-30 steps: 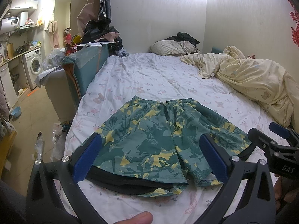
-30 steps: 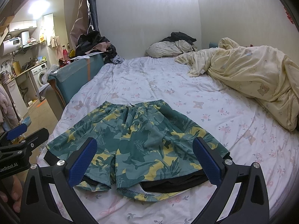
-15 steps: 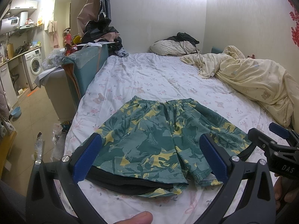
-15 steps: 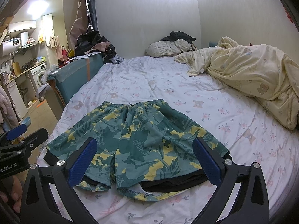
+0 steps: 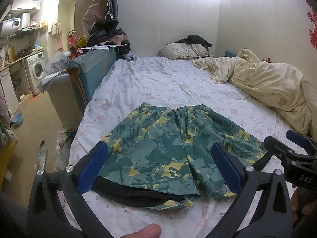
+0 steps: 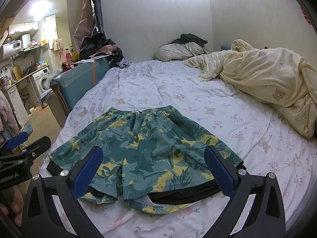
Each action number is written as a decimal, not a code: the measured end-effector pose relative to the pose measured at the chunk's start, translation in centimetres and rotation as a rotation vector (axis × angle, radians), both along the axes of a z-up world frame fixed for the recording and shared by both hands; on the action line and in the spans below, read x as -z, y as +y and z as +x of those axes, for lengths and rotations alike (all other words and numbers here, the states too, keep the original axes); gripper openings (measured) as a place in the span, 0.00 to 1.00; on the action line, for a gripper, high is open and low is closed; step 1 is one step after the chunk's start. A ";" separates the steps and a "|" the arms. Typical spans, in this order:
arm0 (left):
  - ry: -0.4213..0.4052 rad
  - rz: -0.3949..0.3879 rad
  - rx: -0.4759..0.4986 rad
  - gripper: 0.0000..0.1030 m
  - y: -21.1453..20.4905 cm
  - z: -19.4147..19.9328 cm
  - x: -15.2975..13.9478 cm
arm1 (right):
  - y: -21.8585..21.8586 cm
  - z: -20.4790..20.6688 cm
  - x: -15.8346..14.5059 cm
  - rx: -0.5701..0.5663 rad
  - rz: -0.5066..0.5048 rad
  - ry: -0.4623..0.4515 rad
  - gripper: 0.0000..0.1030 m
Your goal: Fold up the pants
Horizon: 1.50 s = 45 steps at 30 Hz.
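Note:
Green and yellow leaf-print shorts [image 5: 168,148] lie flat on the bed, waistband away from me, black lining showing at the leg hems. They also show in the right wrist view [image 6: 146,150]. My left gripper [image 5: 158,168] is open and empty, held above the left leg hem. My right gripper [image 6: 152,170] is open and empty, above the right leg hem. Each gripper shows at the edge of the other's view: the right gripper at the right [image 5: 293,158], the left gripper at the left [image 6: 21,154].
The bed has a white floral sheet [image 5: 158,83]. A crumpled yellow duvet [image 5: 273,83] lies along the right side, pillows [image 5: 184,49] at the head. A teal sofa [image 5: 89,73] piled with clothes stands left of the bed, the bed's left edge drops to the floor [image 5: 35,115].

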<state>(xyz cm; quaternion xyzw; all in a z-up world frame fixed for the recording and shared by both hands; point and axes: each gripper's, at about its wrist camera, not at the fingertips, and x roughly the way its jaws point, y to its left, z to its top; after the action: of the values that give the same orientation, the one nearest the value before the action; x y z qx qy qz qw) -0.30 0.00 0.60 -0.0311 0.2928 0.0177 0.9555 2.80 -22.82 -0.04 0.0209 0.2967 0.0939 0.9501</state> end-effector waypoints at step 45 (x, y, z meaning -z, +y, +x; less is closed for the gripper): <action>0.198 0.058 0.013 1.00 -2.2 8.2 1.0 | -15.6 9.5 4.5 0.345 0.225 0.346 1.00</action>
<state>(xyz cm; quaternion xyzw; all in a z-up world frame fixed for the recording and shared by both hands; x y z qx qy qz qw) 7.92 -2.23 -0.41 0.0002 0.3852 0.0229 0.9225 12.32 -38.43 -4.52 0.1924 0.4345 -0.0418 0.8789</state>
